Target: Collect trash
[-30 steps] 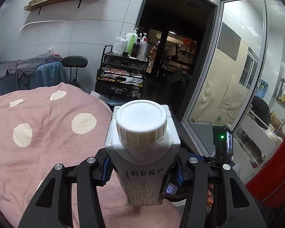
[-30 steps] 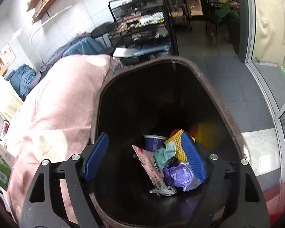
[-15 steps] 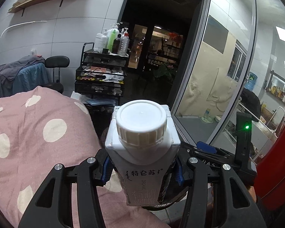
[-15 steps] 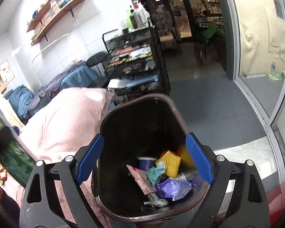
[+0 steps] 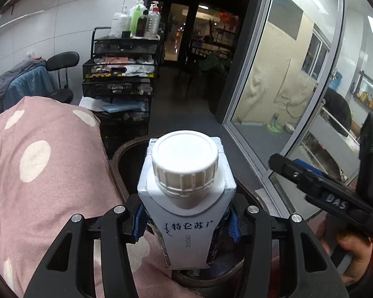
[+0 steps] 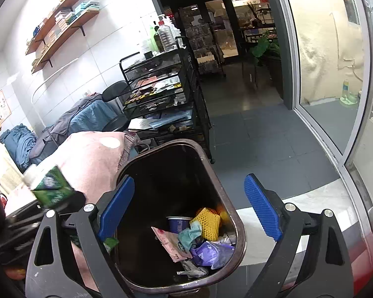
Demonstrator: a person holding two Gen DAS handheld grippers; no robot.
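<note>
Between your left hand-held gripper's point(image 5: 186, 223) blue pads sits the milk carton point(image 5: 186, 203), clamped on both sides, upright, white screw cap point(image 5: 184, 160) facing the lens, grey label with "ORGANIC" printed down its front. Right behind and below it you see the dark, brown-rimmed trash bin point(image 5: 119, 159), so the carton hangs over the near part of the bin's mouth. To the left, the pink polka-dot cover point(image 5: 37, 164) presses up against the bin's rim.

Over on the right wrist view, your right hand-held gripper point(image 6: 186, 208) stands wide apart, nothing between its blue pads point(image 6: 262, 207), and it looks straight down into the trash bin point(image 6: 226, 196). At the bottom lie a yellow foam net point(image 6: 207, 219), a blue paper cup point(image 6: 177, 223), a pink wrapper point(image 6: 170, 243), a teal scrap point(image 6: 190, 233) and a crumpled purple bag point(image 6: 211, 253), all heaped together toward the near right corner. At the left edge of that view the carton point(image 6: 49, 186) shows its green side, blurred, just beside the bin's left rim and above the pink cover point(image 6: 92, 159).

Back in the left view, your right hand point(image 5: 355, 253) grips the other tool's black body at the far right. Behind the bin stands a black wire cart point(image 5: 121, 74) with bottles point(image 5: 136, 19) on top, on a dark tiled floor point(image 6: 261, 144).
</note>
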